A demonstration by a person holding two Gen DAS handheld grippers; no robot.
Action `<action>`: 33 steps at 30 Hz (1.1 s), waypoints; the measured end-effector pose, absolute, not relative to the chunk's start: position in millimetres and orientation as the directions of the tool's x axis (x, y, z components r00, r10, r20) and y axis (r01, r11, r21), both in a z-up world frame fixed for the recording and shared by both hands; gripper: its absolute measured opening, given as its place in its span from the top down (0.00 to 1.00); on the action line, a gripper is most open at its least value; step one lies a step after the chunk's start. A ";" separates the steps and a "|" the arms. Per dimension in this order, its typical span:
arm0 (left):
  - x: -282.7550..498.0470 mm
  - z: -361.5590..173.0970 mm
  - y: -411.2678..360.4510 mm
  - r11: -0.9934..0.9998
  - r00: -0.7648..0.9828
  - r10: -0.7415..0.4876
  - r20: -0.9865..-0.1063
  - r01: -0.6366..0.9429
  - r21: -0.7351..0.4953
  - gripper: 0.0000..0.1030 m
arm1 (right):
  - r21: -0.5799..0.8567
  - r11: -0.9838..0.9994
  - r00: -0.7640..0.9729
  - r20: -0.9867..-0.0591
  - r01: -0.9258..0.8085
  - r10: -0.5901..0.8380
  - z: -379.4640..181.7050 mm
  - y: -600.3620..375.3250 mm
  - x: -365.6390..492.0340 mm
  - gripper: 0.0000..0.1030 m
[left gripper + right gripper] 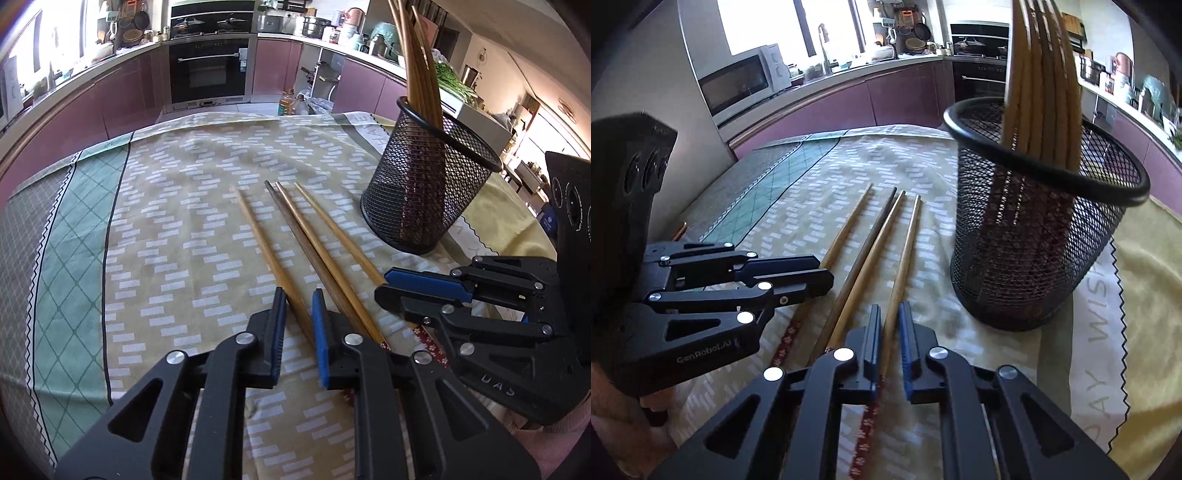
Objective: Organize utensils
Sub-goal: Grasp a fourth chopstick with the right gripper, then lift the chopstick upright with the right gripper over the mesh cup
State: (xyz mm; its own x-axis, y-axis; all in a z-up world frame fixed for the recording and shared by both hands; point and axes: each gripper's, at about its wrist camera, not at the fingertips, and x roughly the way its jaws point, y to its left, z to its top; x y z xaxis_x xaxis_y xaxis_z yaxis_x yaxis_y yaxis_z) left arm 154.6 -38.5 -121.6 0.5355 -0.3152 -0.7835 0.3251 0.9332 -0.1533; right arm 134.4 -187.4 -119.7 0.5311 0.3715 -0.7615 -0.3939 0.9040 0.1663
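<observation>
L claw (299,314) pinched the leftmost chopstick (258,236); R claw (889,325) pinched the rightmost one (905,254). Four tan/brown sticks, red-patterned ends, lay on cloth (177,221). "GenRobot" on claw. Mesh cup (1034,240) at 2 o'clock held more.

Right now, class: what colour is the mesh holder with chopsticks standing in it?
Black; the mesh holder shows best in the right wrist view.

"GenRobot" on left claw (816,275); "WIS" on tablecloth (1097,295).
</observation>
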 end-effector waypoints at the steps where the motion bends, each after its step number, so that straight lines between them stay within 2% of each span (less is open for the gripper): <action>1: 153.8 -121.6 -37.9 0.934 0.536 -0.317 -0.782 0.320 -0.159 0.89 | 0.176 0.905 0.531 -0.760 -0.388 0.376 -119.6 -189.5 134.2 0.94; 11: 137.1 -113.0 -25.4 0.921 0.540 -0.373 -0.754 0.310 -0.234 0.93 | 0.224 0.880 0.543 -0.716 -0.418 0.440 -104.8 -202.9 120.5 0.95; 27: 136.0 -122.1 -35.8 0.908 0.489 -0.374 -0.788 0.368 -0.202 0.92 | 0.124 0.866 0.495 -0.777 -0.485 0.388 -115.6 -193.8 119.1 0.91; 33: 148.2 -122.4 -39.7 0.900 0.477 -0.371 -0.797 0.396 -0.182 0.91 | 0.149 0.866 0.485 -0.777 -0.477 0.401 -114.6 -191.9 132.5 0.90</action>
